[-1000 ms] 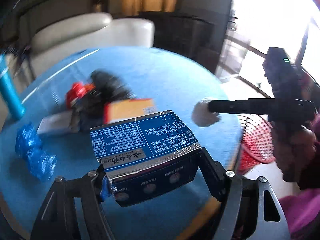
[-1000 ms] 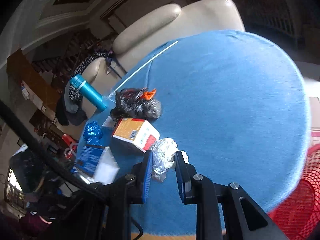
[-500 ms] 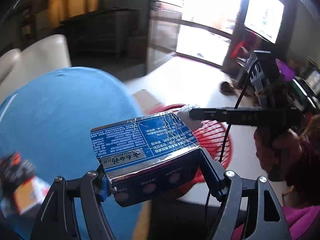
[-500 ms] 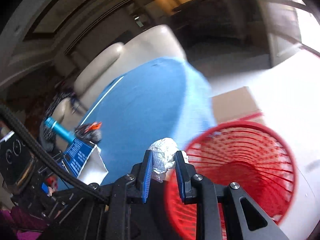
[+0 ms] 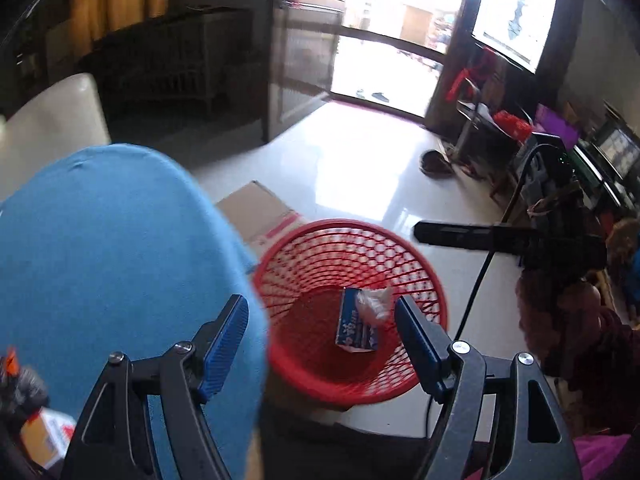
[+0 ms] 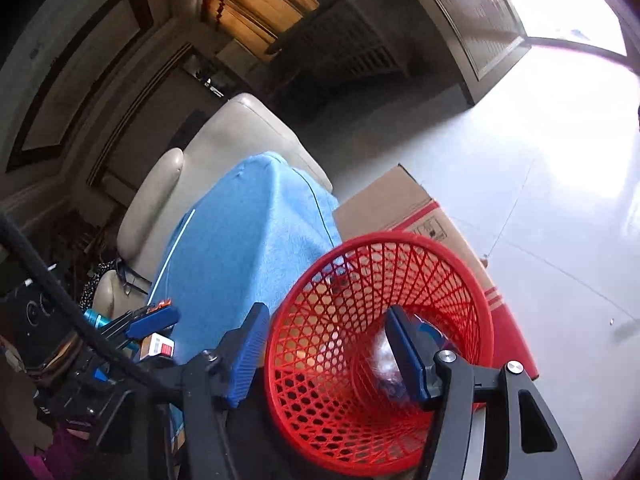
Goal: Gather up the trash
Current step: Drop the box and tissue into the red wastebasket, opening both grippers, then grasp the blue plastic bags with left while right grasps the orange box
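My left gripper (image 5: 320, 344) hangs open and empty over the red mesh basket (image 5: 348, 226). On the basket's floor lie a blue carton (image 5: 354, 326) and a crumpled foil ball (image 5: 374, 300) resting against it. My right gripper (image 6: 326, 354) is also above the basket (image 6: 400, 236). Its jaws are opening with nothing between them. The foil ball (image 6: 386, 364) shows as a blur below, and the carton (image 6: 434, 332) peeks out behind the right finger. Seen from the left wrist, the right gripper (image 5: 424, 236) reaches in from the right.
The blue-cloth table (image 5: 100, 240) edges the basket on the left, with an orange-and-white box (image 5: 44, 436) and a black bag (image 5: 20, 388) on it. A cardboard box (image 6: 400, 200) lies on the pale floor behind the basket. A cream sofa (image 6: 240, 140) stands beyond the table.
Both grippers swung from over the table to above the red basket. The left let go of the blue carton, the right released the foil ball; both now lie in the basket.
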